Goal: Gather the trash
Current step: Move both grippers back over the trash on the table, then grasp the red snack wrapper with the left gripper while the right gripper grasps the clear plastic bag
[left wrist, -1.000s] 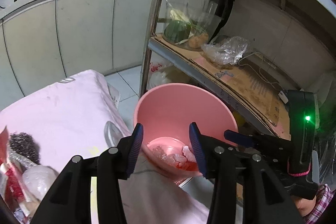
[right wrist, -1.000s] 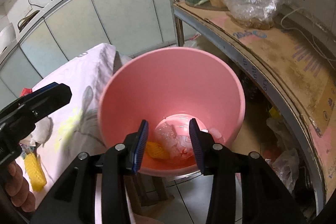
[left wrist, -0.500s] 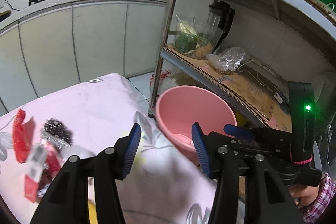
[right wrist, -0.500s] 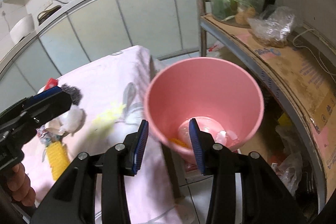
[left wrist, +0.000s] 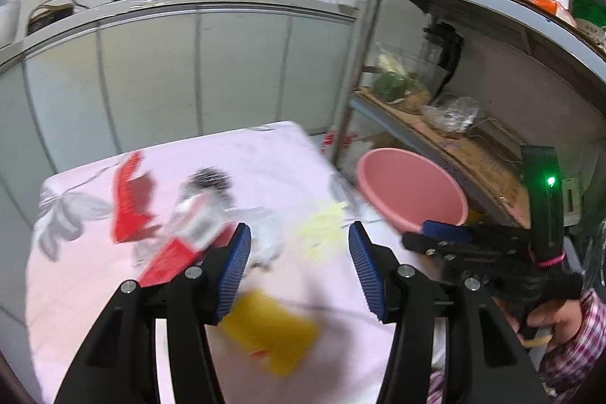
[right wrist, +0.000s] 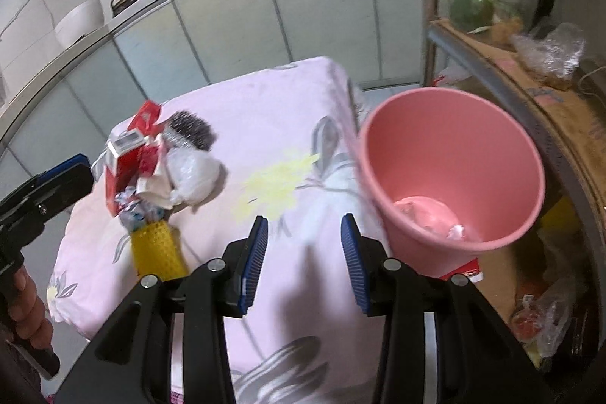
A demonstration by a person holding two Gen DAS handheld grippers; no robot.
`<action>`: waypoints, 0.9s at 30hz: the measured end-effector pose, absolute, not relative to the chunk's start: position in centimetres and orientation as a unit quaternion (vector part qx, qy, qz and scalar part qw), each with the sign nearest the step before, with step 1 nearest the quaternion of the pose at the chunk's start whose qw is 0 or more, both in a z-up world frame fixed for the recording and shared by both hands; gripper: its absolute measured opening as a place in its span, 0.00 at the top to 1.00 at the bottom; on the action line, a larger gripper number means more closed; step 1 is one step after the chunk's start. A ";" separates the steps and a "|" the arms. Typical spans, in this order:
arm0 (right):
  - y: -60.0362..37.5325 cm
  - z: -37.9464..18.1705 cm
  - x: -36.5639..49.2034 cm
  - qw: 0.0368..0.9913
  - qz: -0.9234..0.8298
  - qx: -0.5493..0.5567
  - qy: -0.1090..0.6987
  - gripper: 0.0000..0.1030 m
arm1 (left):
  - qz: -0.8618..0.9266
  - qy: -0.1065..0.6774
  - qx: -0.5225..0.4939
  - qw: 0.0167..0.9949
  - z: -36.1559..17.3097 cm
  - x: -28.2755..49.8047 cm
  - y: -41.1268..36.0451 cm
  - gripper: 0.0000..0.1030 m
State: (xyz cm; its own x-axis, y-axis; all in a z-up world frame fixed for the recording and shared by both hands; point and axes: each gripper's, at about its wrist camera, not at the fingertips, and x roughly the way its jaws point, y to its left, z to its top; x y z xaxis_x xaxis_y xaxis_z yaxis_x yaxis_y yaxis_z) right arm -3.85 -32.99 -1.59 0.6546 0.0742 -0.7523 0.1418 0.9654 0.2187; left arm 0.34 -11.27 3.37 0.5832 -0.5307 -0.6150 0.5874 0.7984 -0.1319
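Note:
A pink bin (right wrist: 454, 173) stands off the table's right edge with crumpled scraps in its bottom; it also shows in the left wrist view (left wrist: 411, 190). Trash lies on the pink flowered cloth (right wrist: 265, 124): red packets (right wrist: 128, 158), a white wad (right wrist: 193, 173), a dark scrubber (right wrist: 191, 135) and a yellow mesh sleeve (right wrist: 157, 248). In the left wrist view the red packets (left wrist: 132, 203) and yellow sleeve (left wrist: 272, 332) are blurred. My left gripper (left wrist: 299, 264) is open and empty above the trash. My right gripper (right wrist: 303, 260) is open and empty over the cloth, left of the bin.
A metal shelf rack (left wrist: 454, 135) with cardboard, plastic bags and a glass container stands right of the bin. Pale cabinets (left wrist: 170, 74) with woks on the counter run behind the table. Bags and clutter lie on the floor under the rack (right wrist: 545, 309).
Both grippers have pulled back from over the bin and swung left toward the table. The trash pile has come into view. Both stay open and empty.

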 end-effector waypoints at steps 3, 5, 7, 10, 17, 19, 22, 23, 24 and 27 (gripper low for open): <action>-32.2 -1.7 -3.5 0.899 -0.006 0.129 0.419 0.60 | -0.290 0.330 0.046 0.897 3.0 0.7 -8.3 0.48; -31.6 -1.9 -3.2 0.897 0.002 0.128 0.422 0.60 | -0.273 0.335 0.053 0.900 2.6 1.1 -6.4 0.48; -31.1 -2.1 -2.7 0.895 0.009 0.126 0.427 0.60 | -0.260 0.341 0.059 0.902 2.1 1.6 -5.2 0.48; -30.3 -2.6 -2.0 0.891 0.020 0.125 0.436 0.60 | -0.235 0.354 0.061 0.903 1.3 2.7 -3.5 0.48; -29.3 -3.1 -0.6 0.887 0.037 0.120 0.445 0.60 | -0.194 0.383 0.017 0.903 1.0 8.5 -1.5 0.48; -29.1 -3.2 -0.1 0.885 0.042 0.117 0.448 0.60 | -0.190 0.392 0.006 0.900 0.8 10.3 -2.0 0.48; -28.8 -3.3 0.6 0.884 0.053 0.116 0.450 0.60 | -0.173 0.409 -0.002 0.896 0.0 13.2 -2.9 0.48; -28.6 -3.3 0.9 0.883 0.061 0.118 0.450 0.60 | -0.167 0.416 -0.003 0.894 -0.4 14.2 -3.3 0.48; -28.5 -3.2 1.3 0.883 0.068 0.118 0.449 0.60 | -0.159 0.421 -0.002 0.893 -0.7 14.8 -3.5 0.48; -27.7 -3.1 2.2 0.882 0.091 0.115 0.448 0.60 | -0.146 0.437 -0.007 0.888 -1.8 16.9 -3.8 0.48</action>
State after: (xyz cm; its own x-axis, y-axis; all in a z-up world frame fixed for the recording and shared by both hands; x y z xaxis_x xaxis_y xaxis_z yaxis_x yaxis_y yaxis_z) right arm 2.21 -27.66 -3.07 0.5824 0.2628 -0.7692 -0.0576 0.9573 0.2835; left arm 16.93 -3.80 -1.83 0.5759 -0.2648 -0.7734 0.2534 0.9573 -0.1390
